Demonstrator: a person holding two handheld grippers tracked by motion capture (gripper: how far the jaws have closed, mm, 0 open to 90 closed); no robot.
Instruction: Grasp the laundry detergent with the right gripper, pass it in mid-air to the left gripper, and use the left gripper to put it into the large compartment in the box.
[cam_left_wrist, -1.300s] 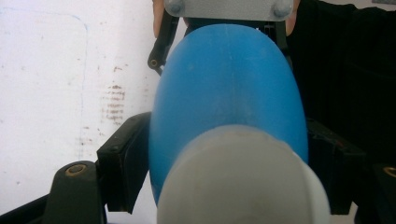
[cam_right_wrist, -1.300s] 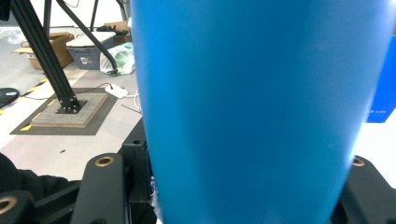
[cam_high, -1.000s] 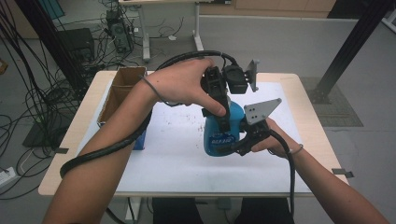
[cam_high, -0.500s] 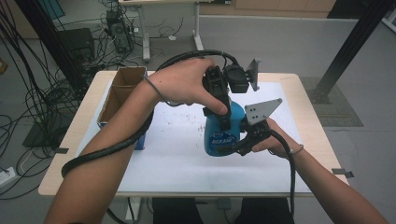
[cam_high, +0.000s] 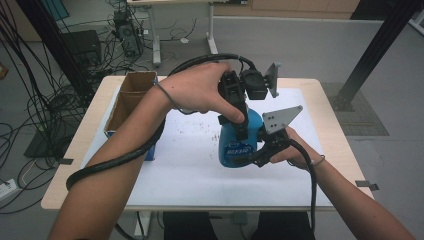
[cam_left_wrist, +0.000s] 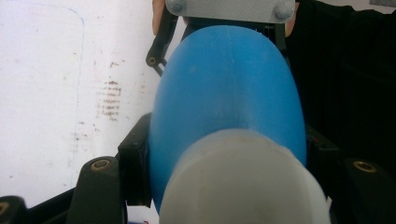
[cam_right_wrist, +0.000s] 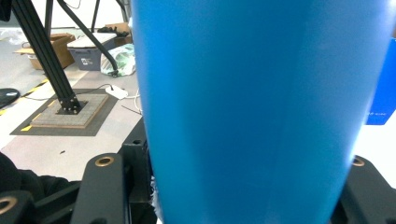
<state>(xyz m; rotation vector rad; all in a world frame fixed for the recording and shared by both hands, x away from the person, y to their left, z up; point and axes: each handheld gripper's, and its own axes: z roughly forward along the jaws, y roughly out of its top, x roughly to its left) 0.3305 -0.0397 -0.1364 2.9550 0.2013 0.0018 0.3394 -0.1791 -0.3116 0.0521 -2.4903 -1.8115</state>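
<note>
Table (cam_high: 325, 87): light wooden top, rectangular. A white sheet (cam_high: 180, 165) covers most of the surface, leaving bare wood along the left, right and far edges.

On the table, left edge, toward the far-left corner: open brown cardboard box (cam_high: 131, 97), long side running front to back, a blue face at its near end.

On the white sheet, centre: scatter of small dark specks (cam_high: 200, 127), also visible as smudged brown marks in the left gripper view.

On the sheet, right of centre: blue bottle (cam_high: 240, 142), upright.
</note>
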